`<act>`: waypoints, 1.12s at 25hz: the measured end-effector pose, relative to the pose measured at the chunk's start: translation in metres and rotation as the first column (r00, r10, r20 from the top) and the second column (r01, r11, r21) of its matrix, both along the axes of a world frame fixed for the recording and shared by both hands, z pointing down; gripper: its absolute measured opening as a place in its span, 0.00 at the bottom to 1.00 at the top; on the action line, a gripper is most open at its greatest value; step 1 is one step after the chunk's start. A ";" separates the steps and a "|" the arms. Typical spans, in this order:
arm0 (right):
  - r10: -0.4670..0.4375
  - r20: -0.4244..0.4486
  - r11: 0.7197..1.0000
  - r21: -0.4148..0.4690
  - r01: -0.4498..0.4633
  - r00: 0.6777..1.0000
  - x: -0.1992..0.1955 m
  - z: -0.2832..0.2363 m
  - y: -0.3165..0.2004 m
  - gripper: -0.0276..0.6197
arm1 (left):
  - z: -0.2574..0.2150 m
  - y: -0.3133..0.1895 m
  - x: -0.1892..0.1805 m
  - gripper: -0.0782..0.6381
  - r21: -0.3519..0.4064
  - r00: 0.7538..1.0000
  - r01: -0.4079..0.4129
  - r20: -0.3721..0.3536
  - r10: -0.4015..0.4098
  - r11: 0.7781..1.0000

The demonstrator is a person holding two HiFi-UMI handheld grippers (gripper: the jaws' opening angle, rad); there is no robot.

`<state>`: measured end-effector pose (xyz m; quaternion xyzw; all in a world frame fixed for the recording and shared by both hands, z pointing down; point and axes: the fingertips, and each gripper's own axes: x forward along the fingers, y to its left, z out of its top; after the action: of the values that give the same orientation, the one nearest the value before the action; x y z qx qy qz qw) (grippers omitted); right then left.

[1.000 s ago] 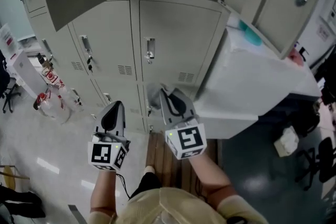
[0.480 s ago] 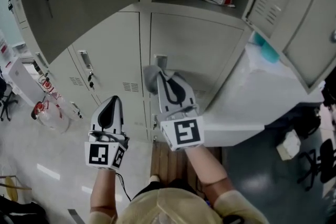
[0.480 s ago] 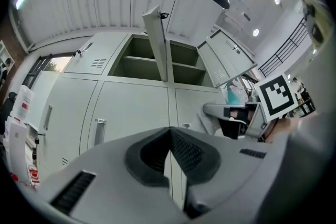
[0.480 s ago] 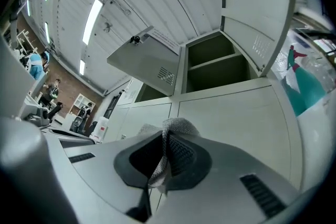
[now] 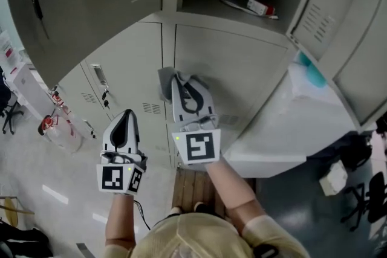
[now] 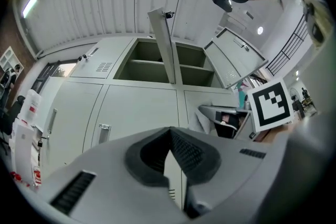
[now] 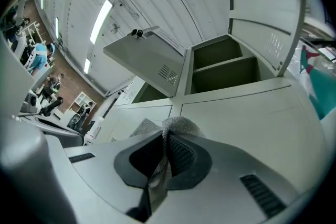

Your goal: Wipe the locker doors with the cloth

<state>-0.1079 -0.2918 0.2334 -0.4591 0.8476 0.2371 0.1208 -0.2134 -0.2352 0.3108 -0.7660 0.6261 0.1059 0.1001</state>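
Cloth [image 5: 164,82] mostly behind right tool [image 5: 180,78]

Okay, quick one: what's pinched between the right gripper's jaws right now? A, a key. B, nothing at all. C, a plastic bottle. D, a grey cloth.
D: in the right gripper view, the right gripper is shut on the grey cloth, which bunches out past its jaws toward the closed locker door.
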 end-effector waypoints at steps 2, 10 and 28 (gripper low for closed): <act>0.018 -0.035 1.000 -0.004 -0.018 0.999 0.000 0.003 -0.008 0.05 | -0.003 -0.005 0.001 0.11 0.001 1.000 0.006 -0.005 -0.006 1.000; 0.062 -0.094 0.998 -0.016 -0.064 0.994 0.006 0.002 -0.033 0.05 | -0.010 -0.023 0.011 0.11 -0.009 1.000 -0.009 -0.022 0.009 1.000; 0.253 -0.078 0.968 0.026 -0.251 0.964 0.099 -0.006 -0.041 0.05 | -0.028 -0.062 0.078 0.11 -0.001 0.972 -0.230 -0.051 0.230 0.973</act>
<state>-0.0087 -0.3324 0.2269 -0.5522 0.7846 0.2758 0.0589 -0.1349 -0.2975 0.2828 -0.8307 0.5359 0.1342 0.0687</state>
